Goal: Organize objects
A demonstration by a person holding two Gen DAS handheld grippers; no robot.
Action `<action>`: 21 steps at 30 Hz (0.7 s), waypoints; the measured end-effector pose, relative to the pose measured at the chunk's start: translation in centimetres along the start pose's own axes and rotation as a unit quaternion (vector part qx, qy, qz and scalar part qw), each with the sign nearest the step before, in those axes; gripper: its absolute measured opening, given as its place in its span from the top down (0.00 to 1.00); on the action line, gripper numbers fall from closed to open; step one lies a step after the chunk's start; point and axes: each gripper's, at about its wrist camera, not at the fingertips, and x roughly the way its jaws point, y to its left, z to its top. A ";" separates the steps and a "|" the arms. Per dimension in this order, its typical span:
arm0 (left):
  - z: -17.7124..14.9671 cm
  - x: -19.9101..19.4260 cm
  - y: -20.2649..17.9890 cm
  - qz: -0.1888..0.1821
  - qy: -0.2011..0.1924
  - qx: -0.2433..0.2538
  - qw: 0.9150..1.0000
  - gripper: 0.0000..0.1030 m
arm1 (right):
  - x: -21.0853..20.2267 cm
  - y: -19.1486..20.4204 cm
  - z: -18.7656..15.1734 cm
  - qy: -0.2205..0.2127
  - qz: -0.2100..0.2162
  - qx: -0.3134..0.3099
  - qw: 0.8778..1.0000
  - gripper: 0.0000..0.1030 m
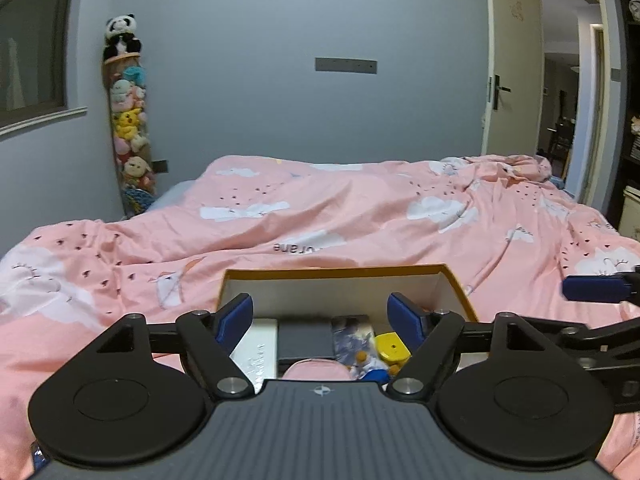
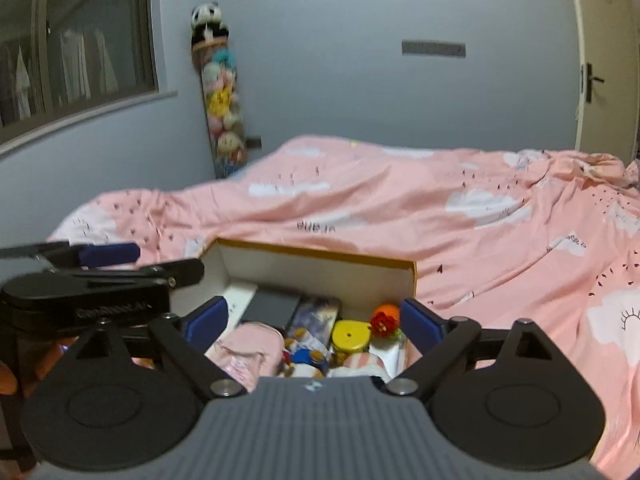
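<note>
The open box lay on the pink duvet, its long axis running across. Both the left gripper and the right gripper stood wide open, empty, above it.

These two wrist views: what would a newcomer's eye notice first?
The pink cloud-printed quilt fills the middle of both views. On it in front sits an open white cardboard box with an orange rim, full of small items. A tall net of plush toys topped by a panda stands in the corner.
</note>
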 end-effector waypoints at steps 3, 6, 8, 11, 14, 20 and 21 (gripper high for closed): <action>-0.8 -0.9 0.1 0.011 -0.005 -0.003 1.000 0.14 | -1.3 1.0 -1.0 -0.024 -0.022 -0.003 0.999 0.05; -1.8 -1.6 0.3 0.020 -0.008 -0.007 1.000 0.14 | -2.1 1.6 -1.9 -0.044 -0.046 -0.008 0.998 0.03; -2.4 -1.8 0.4 0.023 -0.009 -0.012 1.000 0.14 | -2.3 1.9 -2.6 -0.051 -0.058 -0.007 0.997 0.02; -3.5 -2.0 0.6 0.030 -0.004 -0.020 0.999 0.13 | -2.2 2.0 -3.4 -0.058 -0.065 0.002 0.996 0.02; -4.9 -2.0 0.6 0.036 0.007 -0.024 0.999 0.13 | -1.7 1.8 -3.9 -0.055 -0.065 0.019 0.996 0.01; -6.8 -1.5 0.4 0.050 0.020 -0.020 0.998 0.13 | -0.4 1.5 -5.5 -0.039 -0.064 0.026 0.997 0.01; -7.0 -1.4 0.3 0.053 0.022 -0.017 0.998 0.13 | -0.1 1.4 -5.8 -0.036 -0.067 0.027 0.997 0.01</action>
